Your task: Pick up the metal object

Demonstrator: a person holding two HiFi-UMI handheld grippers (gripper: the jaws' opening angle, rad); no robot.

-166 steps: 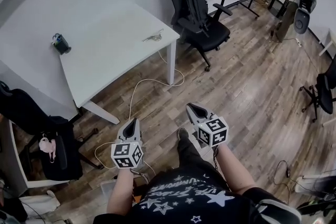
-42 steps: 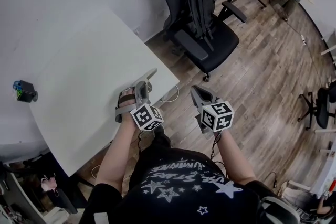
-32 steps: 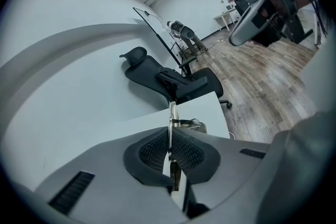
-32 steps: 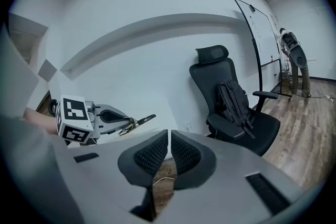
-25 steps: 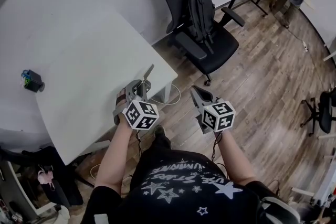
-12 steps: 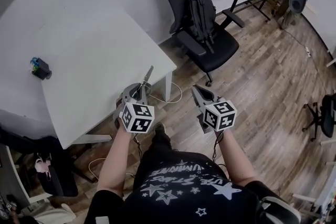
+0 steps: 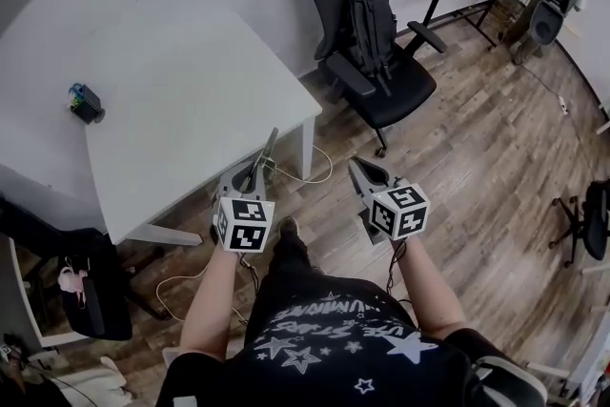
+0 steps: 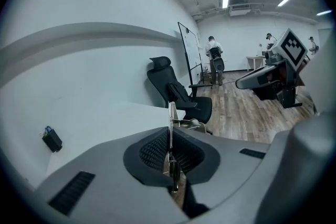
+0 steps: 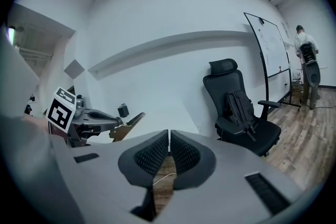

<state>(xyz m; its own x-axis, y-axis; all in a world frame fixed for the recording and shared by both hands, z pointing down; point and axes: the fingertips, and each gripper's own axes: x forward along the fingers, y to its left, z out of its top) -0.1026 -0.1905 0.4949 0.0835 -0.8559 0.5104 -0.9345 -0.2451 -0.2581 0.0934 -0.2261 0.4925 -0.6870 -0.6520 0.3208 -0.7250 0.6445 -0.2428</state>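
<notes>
"White table (image 7: 191, 100), where is it?"
"Just ahead of the left gripper (image 7: 250, 174), a bit to its left. The black office chair (image 7: 376, 62) is well past the right gripper (image 7: 355, 169)."
"Is the left one holding something?"
"Yes. Its jaws pinch the thin metal object (image 7: 270, 143), which sticks out past their tips."
"And the right one?"
"Jaws pressed together, nothing between them."
</notes>
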